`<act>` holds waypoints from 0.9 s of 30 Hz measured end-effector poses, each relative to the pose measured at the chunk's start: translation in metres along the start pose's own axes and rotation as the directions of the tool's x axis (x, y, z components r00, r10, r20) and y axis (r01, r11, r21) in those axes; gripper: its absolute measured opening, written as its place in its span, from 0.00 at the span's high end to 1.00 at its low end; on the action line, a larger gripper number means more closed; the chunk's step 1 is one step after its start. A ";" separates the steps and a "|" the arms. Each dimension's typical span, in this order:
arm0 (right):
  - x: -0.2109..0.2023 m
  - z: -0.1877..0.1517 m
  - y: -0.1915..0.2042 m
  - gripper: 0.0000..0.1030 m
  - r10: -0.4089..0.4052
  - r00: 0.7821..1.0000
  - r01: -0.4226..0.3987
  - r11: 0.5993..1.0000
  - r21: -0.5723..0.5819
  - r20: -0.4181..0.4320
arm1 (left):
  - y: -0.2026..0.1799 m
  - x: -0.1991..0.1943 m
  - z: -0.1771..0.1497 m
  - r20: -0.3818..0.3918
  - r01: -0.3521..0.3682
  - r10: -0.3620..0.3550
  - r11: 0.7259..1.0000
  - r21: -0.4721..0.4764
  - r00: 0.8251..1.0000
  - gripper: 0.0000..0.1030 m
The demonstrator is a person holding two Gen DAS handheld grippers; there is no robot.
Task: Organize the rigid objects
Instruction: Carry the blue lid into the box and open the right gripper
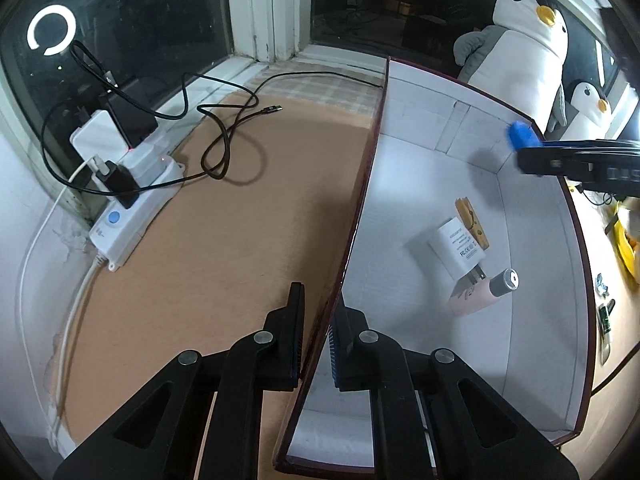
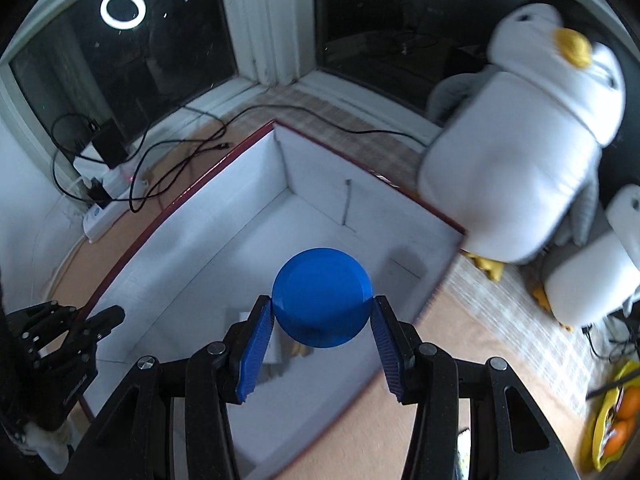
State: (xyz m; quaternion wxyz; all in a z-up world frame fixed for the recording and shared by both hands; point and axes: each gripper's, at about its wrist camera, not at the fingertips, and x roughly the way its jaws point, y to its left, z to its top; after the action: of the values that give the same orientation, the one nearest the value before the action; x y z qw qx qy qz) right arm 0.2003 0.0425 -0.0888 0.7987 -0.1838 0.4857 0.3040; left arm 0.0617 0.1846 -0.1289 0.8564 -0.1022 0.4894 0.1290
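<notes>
Rigid objects are sitting three to the count inside one white box (image 1: 532,264): one white charger (image 1: 456,246), one wooden clothespin (image 1: 472,222) touching its far edge, and one pink tube (image 1: 478,294) with a grey cap, all lying ahead and to the right of the left gripper (image 1: 316,338). That gripper's fingers (image 1: 296,332) are pinching closed on the box's dark red-edged side wall, one finger outside and one inside. A fourth piece, one round blue lid (image 2: 322,296), is being held between the blue fingers (image 2: 256,350) of the right gripper (image 2: 320,344), which are gripping it at its edges above the box interior. Beyond the left fingers, one white power strip (image 1: 128,208) with plugs and black cables (image 1: 228,140) is lying on the brown table (image 1: 224,248). Two plush penguins (image 2: 520,152) are standing past the box's far side, to the right of the right fingers. Dark window panes are reflecting one ring light (image 2: 123,10), and a white frame is running behind the table.
</notes>
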 end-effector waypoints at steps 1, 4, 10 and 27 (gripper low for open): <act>0.007 0.004 0.004 0.56 0.000 1.000 0.000 1.000 -0.012 -0.012 | 0.000 0.001 0.000 -0.002 0.003 -0.003 1.000 -0.003 1.000 0.91; 0.023 0.011 0.011 0.56 -0.004 0.999 0.003 0.999 -0.036 -0.038 | 0.000 0.003 0.001 -0.007 0.009 -0.010 1.000 -0.006 1.000 0.91; 0.057 0.024 0.025 0.56 -0.027 0.995 0.019 0.996 -0.082 -0.100 | 0.001 0.007 0.002 -0.014 0.022 -0.023 1.000 -0.015 1.000 0.91; 0.083 0.028 0.033 0.55 -0.053 0.984 0.030 0.990 -0.136 -0.173 | 0.001 0.006 0.000 -0.014 0.024 -0.025 1.000 -0.015 1.000 0.91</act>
State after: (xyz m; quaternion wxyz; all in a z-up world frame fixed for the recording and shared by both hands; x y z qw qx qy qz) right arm 0.2256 0.1095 -0.1496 0.7448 -0.2728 0.5290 0.3015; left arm 0.0647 0.1863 -0.1340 0.8537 -0.1156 0.4930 0.1215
